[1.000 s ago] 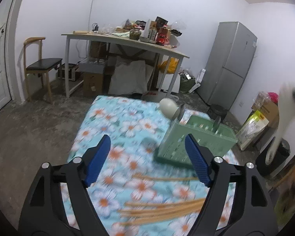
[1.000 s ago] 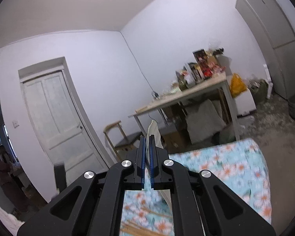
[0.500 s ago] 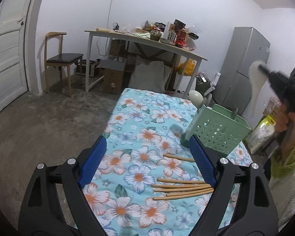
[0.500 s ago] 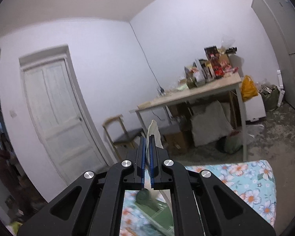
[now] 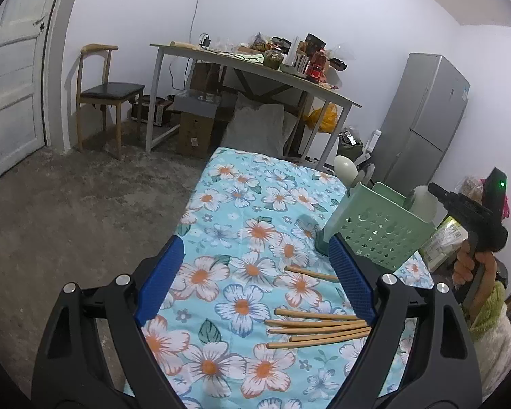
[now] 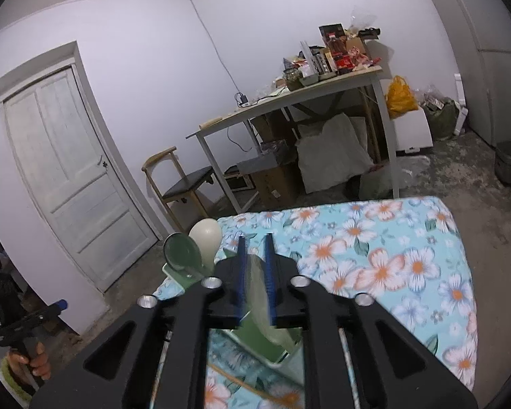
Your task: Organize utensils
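Floral tablecloth [image 5: 255, 225] under chopsticks [image 5: 318, 329] and green basket [image 5: 378, 235] — left tongs [image 5: 255, 283] wide apart, right tongs [image 6: 255, 272] slightly parted.

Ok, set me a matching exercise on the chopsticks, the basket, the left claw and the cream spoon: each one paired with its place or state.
1. chopsticks
2. basket
3. left claw
4. cream spoon

A. stands in the basket
B. open, holding nothing
C. lying loose on the floral cloth
D. green, with star-shaped holes

Pairs: 1-C, 2-D, 3-B, 4-A

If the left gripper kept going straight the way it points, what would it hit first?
Probably the floral tablecloth: the open left gripper tilts down toward bare cloth, left of the chopsticks and green basket. Depth is uncertain.
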The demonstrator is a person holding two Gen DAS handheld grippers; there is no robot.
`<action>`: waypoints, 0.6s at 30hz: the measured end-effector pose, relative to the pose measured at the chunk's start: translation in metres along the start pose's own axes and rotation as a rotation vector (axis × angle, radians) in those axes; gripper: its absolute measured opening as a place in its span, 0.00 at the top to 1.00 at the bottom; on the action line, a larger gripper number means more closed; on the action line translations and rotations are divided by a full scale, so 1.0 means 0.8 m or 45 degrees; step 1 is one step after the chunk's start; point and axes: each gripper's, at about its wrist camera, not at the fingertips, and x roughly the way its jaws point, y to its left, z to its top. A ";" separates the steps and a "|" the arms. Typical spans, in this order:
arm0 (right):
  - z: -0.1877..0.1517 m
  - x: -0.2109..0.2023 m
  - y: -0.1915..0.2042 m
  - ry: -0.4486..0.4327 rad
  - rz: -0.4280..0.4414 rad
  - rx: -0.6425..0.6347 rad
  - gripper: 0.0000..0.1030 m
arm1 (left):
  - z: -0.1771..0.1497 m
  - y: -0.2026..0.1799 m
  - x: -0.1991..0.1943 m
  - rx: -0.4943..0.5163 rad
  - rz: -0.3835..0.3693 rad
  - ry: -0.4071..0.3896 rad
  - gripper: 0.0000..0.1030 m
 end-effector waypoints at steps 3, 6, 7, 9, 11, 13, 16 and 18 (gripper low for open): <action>-0.008 -0.013 0.002 -0.015 -0.002 0.021 0.75 | -0.002 -0.002 0.003 -0.002 -0.009 0.012 0.20; -0.014 -0.030 0.005 -0.042 0.007 0.057 0.69 | -0.004 -0.002 0.003 0.000 -0.008 0.010 0.20; -0.020 -0.036 0.006 -0.051 0.009 0.063 0.68 | -0.004 -0.002 0.002 -0.002 -0.009 0.009 0.20; -0.023 -0.051 0.011 -0.078 0.013 0.077 0.66 | -0.004 -0.002 0.003 -0.007 -0.012 0.011 0.20; -0.026 -0.064 0.014 -0.098 0.009 0.091 0.60 | -0.004 -0.002 0.003 -0.004 -0.014 0.012 0.20; -0.030 -0.079 0.019 -0.118 0.007 0.103 0.58 | -0.006 -0.002 0.003 -0.007 -0.019 0.013 0.20; -0.037 -0.102 0.027 -0.134 0.000 0.120 0.49 | -0.010 -0.003 0.005 -0.012 -0.038 0.022 0.20; -0.046 -0.114 0.034 -0.136 0.000 0.129 0.45 | -0.012 -0.004 0.007 -0.013 -0.051 0.035 0.20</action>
